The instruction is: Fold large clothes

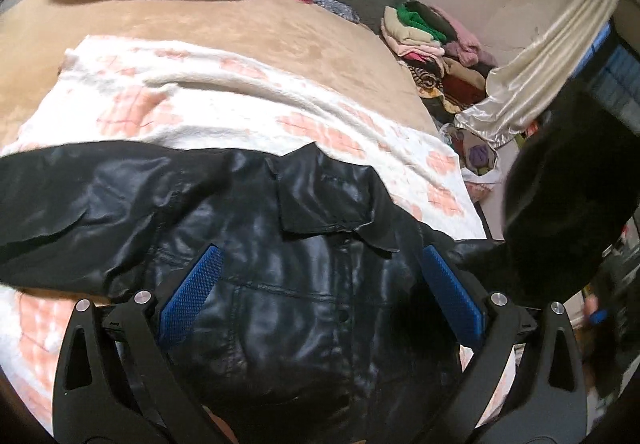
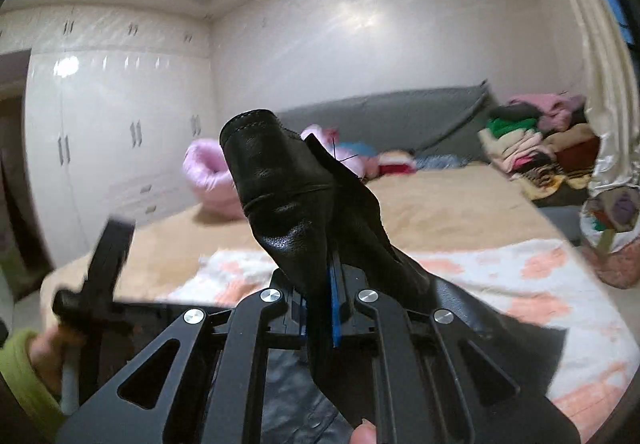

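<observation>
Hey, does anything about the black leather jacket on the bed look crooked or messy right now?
Yes. The black leather jacket lies rumpled on the white-and-peach blanket, collar askew, while the right hand-held gripper pinches one sleeve cuff up off the bed. The left hand-held gripper hovers open.

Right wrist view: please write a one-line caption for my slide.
Right gripper shut on the black leather jacket's sleeve, lifted above the bed, with the white wardrobe behind.

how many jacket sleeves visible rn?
2. One sleeve lies folded across the black jacket; the other sleeve is pinched in the right gripper, raised.
</observation>
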{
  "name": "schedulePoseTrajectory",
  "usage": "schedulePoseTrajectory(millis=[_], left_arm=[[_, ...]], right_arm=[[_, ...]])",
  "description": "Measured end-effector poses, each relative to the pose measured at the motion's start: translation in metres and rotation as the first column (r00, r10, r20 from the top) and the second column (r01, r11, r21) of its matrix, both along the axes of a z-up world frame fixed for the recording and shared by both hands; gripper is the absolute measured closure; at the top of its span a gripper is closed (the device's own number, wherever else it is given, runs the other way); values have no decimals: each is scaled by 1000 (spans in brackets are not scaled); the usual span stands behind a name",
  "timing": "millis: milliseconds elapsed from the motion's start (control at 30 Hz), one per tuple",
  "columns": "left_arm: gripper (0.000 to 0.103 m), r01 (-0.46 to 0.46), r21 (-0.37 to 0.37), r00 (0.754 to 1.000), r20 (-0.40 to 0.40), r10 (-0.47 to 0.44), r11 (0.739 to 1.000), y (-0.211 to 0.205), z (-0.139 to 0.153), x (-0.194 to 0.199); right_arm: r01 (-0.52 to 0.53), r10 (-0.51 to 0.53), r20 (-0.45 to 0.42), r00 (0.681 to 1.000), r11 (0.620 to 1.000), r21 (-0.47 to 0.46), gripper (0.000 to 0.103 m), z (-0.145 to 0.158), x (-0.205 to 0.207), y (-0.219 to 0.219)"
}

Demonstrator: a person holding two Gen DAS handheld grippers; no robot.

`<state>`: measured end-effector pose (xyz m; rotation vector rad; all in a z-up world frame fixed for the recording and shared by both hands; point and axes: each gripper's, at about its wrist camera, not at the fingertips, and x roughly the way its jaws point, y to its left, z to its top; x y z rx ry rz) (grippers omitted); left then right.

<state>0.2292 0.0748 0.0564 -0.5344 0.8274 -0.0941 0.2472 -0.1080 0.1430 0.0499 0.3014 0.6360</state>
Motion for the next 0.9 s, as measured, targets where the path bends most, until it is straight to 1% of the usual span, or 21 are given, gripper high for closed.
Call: schedulePoseTrajectory(millis=[133,233,300,333,400,567,667,767,867,900], left_arm=[[9,-38,-49,999,-7,38,998,27,-9,-10],[9,-61,-103,998,-12,60,993,44,-17,-19],[9,-69,-143,997,3,71,987,54,-18,-28],[9,-70,-159,997,12,73,985,57,-18,-31],[9,-62,-177,998,14,65,982,61,-20,-35],[9,-59,-188,998,0,60,980,67,-29,-40],[9,-56,-239,998,-8,56,969,74,-39,-42],[9,-48,-258,999,-35,40,965,74,-50,-42],[9,-48,-270,997,-71,30,962,73,-63,-41],[9,-50,-271,995,-93,26,961,71,-69,-40]], right_arm=[[-62,58,-70,996,996,-61,96,-34,-10,41],[-103,92,-107,990,990,-94,96,-49,-11,67],[-140,124,-129,984,983,-120,96,-62,-18,88],[-152,133,-143,981,980,-131,96,-68,-20,88],[-176,151,-161,975,972,-155,96,-83,-24,104],[-213,161,-236,958,954,-212,96,-114,-18,127],[-232,159,-278,947,939,-253,95,-133,-16,135],[-255,171,-309,936,931,-260,90,-150,-21,139],[-273,172,-343,923,923,-271,79,-161,-24,144],[-272,165,-356,920,922,-276,61,-163,-24,143]])
